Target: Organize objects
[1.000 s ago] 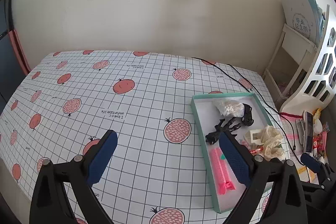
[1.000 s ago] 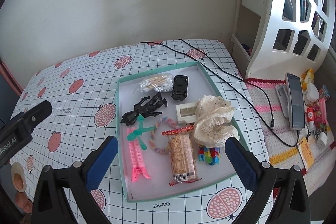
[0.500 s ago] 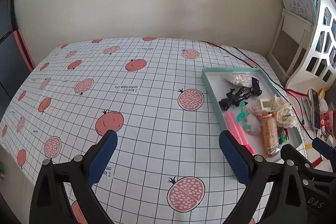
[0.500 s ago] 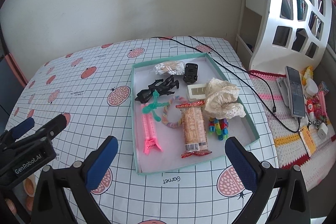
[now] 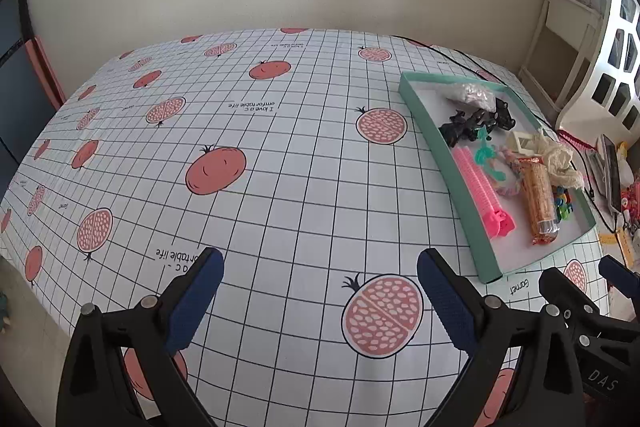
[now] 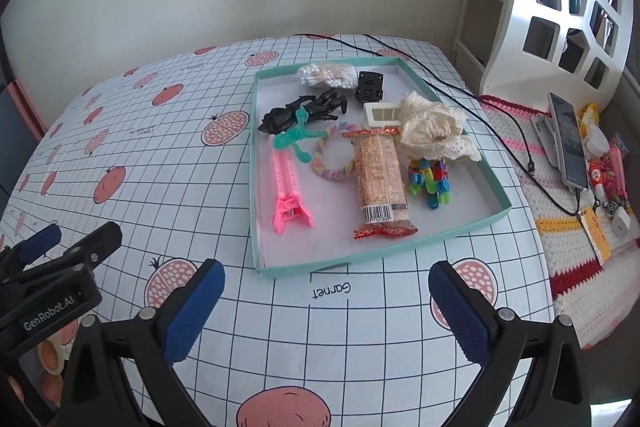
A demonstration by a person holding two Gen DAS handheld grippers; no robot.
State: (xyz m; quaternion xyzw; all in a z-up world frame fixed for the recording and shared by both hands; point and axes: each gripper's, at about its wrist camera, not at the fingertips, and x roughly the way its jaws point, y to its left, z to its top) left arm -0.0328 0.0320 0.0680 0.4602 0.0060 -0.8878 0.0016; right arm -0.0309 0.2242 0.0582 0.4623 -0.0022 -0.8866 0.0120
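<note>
Gridded tablecloth (image 5: 280, 187) w/ pomegranate print; teal tray (image 6: 256, 163) at right holds every small item, e.g. snack pack (image 6: 380, 183), pink clip (image 6: 286, 187), lace (image 6: 432, 127), likely gathered for tidiness. Left gripper (image 5: 320, 303) & right gripper (image 6: 326, 311) hover nearside, jaws wide apart, holding nothing.

Left claw (image 5: 320, 297) agape, empty; right claw (image 6: 326, 301) likewise.

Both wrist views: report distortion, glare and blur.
Left wrist view: the tablecloth grid bows outward, corners dark, tray sharp. Right wrist view: same fisheye bulge; glare whitens the shelf; snack pack in focus.
</note>
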